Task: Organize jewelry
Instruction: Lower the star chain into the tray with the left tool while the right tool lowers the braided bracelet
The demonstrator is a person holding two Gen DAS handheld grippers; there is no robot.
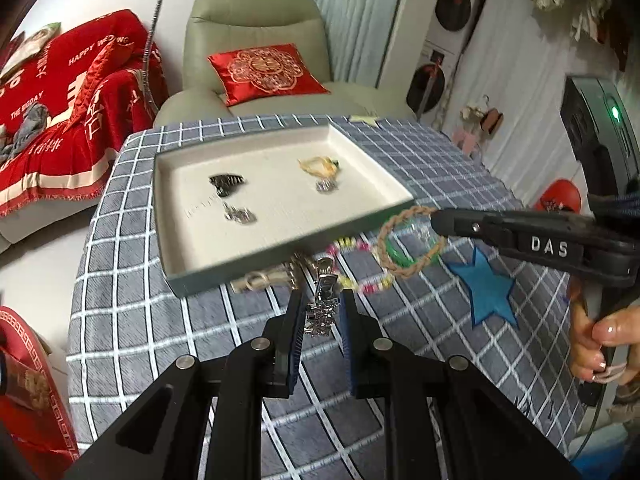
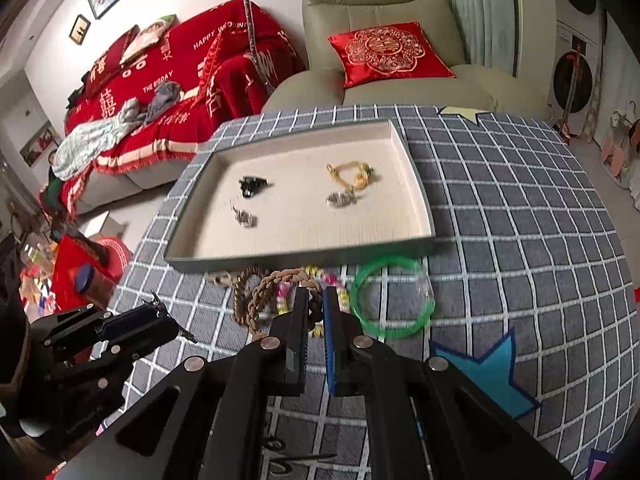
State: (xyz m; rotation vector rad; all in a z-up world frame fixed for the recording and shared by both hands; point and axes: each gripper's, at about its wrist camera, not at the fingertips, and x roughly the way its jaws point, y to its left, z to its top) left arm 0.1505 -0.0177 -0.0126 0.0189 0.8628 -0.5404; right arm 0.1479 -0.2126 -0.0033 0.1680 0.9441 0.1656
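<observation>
**Both grippers loaded, tray just ahead**

Left gripper [image 1: 320, 308] is clamped on a silver hair clip [image 1: 325, 294], lifted off the checked tablecloth [image 1: 160, 320]; right gripper [image 2: 316, 300] pinches the braided brown bracelet [image 2: 276, 284], which looks raised beside the green bangle [image 2: 390, 300]; the tray [image 1: 280, 258] sits just beyond, four pieces inside. My call: carry each clear over the near rim, pick bare lining, release low; don't snag the beaded strand [image 1: 372, 284].

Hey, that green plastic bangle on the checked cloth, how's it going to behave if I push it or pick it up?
The green bangle looks like a rigid hoop, so it should hold its shape. It appears thin and probably light. Lying flat on the tablecloth, it would likely slide when pushed, but might roll if tipped onto its edge.
</observation>
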